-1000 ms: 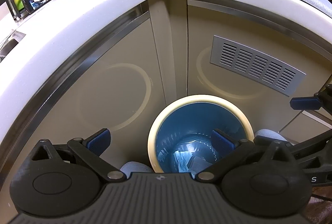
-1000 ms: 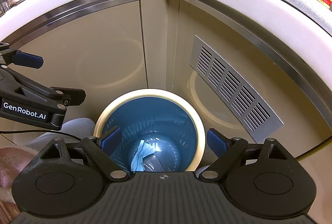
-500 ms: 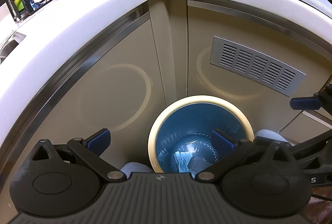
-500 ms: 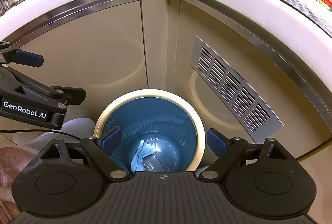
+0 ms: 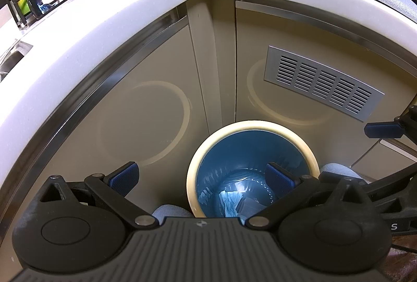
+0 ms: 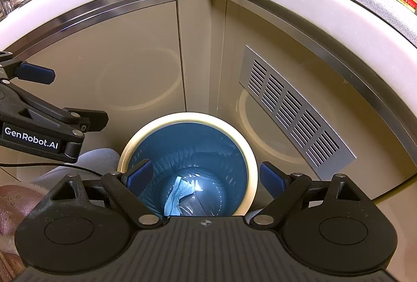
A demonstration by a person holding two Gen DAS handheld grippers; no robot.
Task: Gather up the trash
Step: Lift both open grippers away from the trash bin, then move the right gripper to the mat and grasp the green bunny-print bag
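Left tool [image 5: 200, 177]: jaws spread wide, nothing between the pads, aimed steeply down at the bin.
Right tool [image 6: 206, 177]: also wide open and empty, hanging over the bin mouth; its left pad overlaps the rim at 9 o'clock, its right pad sits just outside at 3 o'clock.
Bin [image 6: 250, 151]: cream rim, standing on the floor in the cabinet corner, at 6 o'clock of the corner post.
Liner [image 6: 190, 151]: blue bag, pleated down the inside wall.
Trash [image 6: 179, 197]: crumpled pale-blue scrap and a flat clear wrapper at the bottom (seemingly only a little).
Worktop [image 5: 104, 10]: white edge arcing from 9 to 3 o'clock above; bottles and a phone on it.
Vent grille [image 5: 323, 83]: on the cabinet door at 2 o'clock of the bin.
Step in hand, judged: gathering the liner. Best pinched at the rim on opposite sides, then lifted straight up, without snagging or tearing the thin film.
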